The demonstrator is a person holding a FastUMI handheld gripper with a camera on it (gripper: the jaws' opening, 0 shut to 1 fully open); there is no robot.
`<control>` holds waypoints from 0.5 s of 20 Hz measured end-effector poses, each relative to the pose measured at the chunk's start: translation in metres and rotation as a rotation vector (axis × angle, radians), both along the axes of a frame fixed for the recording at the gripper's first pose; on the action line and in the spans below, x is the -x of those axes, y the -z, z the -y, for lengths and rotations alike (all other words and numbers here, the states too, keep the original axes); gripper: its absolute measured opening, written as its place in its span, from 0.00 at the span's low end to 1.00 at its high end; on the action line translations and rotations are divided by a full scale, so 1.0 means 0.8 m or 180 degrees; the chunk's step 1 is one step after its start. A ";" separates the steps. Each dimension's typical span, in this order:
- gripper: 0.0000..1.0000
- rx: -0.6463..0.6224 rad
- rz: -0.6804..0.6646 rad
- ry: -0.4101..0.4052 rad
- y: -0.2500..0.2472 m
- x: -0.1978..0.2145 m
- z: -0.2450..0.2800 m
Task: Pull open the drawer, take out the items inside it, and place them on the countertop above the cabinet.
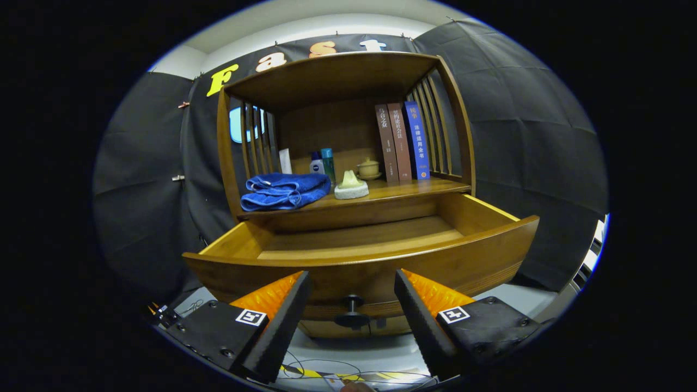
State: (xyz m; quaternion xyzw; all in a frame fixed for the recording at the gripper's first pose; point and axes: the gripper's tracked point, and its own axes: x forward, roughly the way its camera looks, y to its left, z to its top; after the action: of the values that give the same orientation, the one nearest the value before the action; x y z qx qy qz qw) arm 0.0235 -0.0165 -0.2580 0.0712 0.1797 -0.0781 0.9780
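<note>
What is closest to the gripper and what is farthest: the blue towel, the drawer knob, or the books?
1. Drawer knob, between the open gripper fingers.
2. Blue towel, on the countertop, left.
3. Books, standing at the back, right.

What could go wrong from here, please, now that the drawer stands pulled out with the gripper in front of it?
1. The open gripper straddles the dark round drawer knob; lifting straight up could clip the curved wooden drawer front.
2. The countertop already holds a folded blue towel and a pale soap-like block, so further placing risks knocking them.
3. The drawer floor that shows looks bare.
</note>
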 end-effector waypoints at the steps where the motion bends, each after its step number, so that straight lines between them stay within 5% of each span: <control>1: 0.99 0.0016 -0.0015 -0.0009 0.003 -0.001 -0.001; 10: 0.97 0.0122 -0.0053 0.0090 0.020 -0.011 0.006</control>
State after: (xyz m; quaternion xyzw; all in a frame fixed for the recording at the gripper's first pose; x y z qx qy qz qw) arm 0.0323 -0.0213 -0.2742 0.0543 0.1853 -0.0960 0.9765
